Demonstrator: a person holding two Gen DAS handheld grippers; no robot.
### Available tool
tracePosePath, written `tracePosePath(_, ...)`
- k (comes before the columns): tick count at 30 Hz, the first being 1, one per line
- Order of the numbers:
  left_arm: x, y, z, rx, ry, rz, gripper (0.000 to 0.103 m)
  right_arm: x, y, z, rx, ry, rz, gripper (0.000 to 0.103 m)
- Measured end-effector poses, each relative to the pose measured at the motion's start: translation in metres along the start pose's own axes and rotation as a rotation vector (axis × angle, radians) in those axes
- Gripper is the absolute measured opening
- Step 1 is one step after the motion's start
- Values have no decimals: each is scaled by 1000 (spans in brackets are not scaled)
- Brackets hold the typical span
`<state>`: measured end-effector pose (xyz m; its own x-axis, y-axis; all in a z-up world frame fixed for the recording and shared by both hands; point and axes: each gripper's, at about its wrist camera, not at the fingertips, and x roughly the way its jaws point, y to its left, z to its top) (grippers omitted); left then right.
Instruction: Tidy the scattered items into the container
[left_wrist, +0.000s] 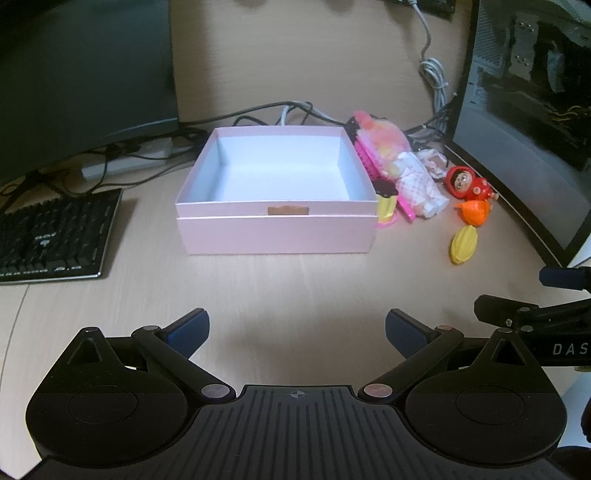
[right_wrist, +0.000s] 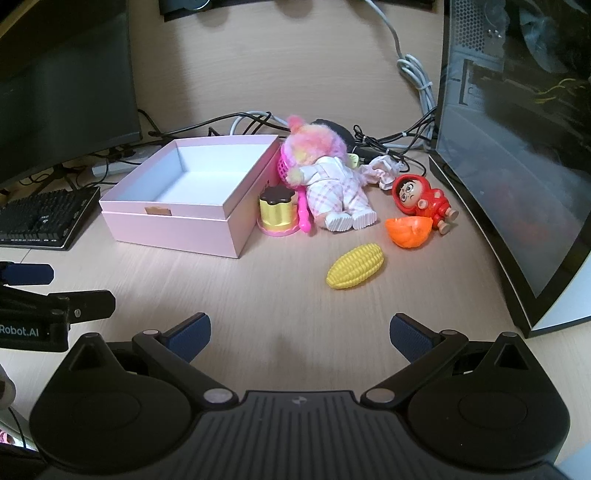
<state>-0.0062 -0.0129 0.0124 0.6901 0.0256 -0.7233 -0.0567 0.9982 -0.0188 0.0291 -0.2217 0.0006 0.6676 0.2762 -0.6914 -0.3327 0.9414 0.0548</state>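
Several toys (right_wrist: 356, 271) beyond the spread right hand-held gripper (right_wrist: 300, 334), beside box (right_wrist: 177, 227)

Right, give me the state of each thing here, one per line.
box: open, empty
doll: lying against the box
toy corn: lying on the desk
orange shell: on the desk, hollow side up
red figure: lying down
left gripper: open, empty
right gripper: open, empty

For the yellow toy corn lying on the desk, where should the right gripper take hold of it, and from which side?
Grip the toy corn across its middle, where it is widest, coming down from above and the near side with the open right gripper. It lies flat on the desk, long axis slanting up to the right, apart from the orange toy, so turn the fingers to straddle its short width.
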Motion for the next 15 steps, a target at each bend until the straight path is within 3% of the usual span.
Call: tracePosePath(15, 3, 3, -1, -2, 15, 7, 103, 5, -2, -1, 12, 21, -2, 103)
